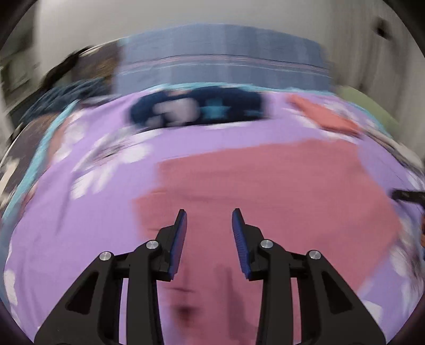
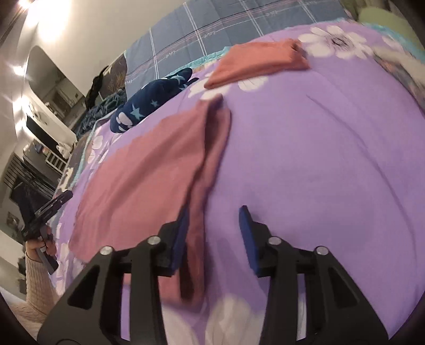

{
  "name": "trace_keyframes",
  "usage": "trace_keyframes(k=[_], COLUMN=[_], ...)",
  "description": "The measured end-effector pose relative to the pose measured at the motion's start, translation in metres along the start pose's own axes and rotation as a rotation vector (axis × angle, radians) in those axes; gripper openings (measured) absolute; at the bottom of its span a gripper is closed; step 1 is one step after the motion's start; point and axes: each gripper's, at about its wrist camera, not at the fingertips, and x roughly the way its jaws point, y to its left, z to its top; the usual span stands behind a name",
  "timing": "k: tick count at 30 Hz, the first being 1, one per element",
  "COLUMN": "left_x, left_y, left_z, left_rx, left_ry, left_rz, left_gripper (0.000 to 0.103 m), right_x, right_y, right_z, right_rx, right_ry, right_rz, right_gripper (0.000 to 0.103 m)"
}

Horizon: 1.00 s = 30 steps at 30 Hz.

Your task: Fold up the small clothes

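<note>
A dusty-pink garment (image 1: 265, 185) lies flat on the purple flowered bedspread (image 1: 79, 238). My left gripper (image 1: 209, 215) hovers over its near part, open, with nothing between the fingers. In the right wrist view the same pink garment (image 2: 148, 172) stretches to the left, and its folded right edge runs down between the fingers of my right gripper (image 2: 214, 212). That edge lies against the left pad and partly hides it; the right pad stands clear of it, so the gripper is open. The left gripper (image 2: 50, 209) also shows at the far left, held by a hand in a cream knit sleeve.
A folded salmon cloth (image 2: 255, 61) lies further back on the bedspread (image 2: 318, 132). A navy garment with light stars (image 2: 148, 103) sits at the far left edge. Behind them is a blue plaid blanket (image 2: 239, 24). Furniture and shelves stand beyond the bed's left side.
</note>
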Motion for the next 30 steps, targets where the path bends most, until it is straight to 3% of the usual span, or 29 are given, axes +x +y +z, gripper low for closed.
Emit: trace_keyframes(k=[6, 12, 16, 18, 22, 27, 30], left_x=[0.004, 0.014, 0.026, 0.032, 0.044, 0.048, 0.052], left_y=[-0.124, -0.212, -0.254, -0.272, -0.293, -0.306, -0.306], left_z=[-0.009, -0.027, -0.031, -0.034, -0.036, -0.037, -0.037], left_rx=[0.133, 0.215, 0.297, 0.324, 0.338, 0.373, 0.377], left_ry=[0.041, 0.106, 0.133, 0.133, 0.148, 0.147, 0.146], left_rz=[-0.288, -0.457, -0.442, -0.415, -0.372, -0.345, -0.323], left_gripper=[0.037, 0.037, 0.038, 0.05, 0.05, 0.05, 0.043], right_x=[-0.029, -0.044, -0.055, -0.064, -0.067, -0.028, 0.004], right_y=[-0.003, -0.027, -0.04, -0.043, -0.041, -0.034, -0.028], right_z=[-0.039, -0.062, -0.058, -0.049, -0.023, 0.023, 0.048], right_rx=[0.021, 0.084, 0.115, 0.116, 0.086, 0.058, 0.056], right_ry=[-0.004, -0.007, -0.031, -0.059, -0.081, -0.014, 0.036], right_rz=[0.07, 0.091, 0.082, 0.082, 0.117, 0.129, 0.159], right_gripper=[0.036, 0.03, 0.03, 0.03, 0.034, 0.037, 0.037])
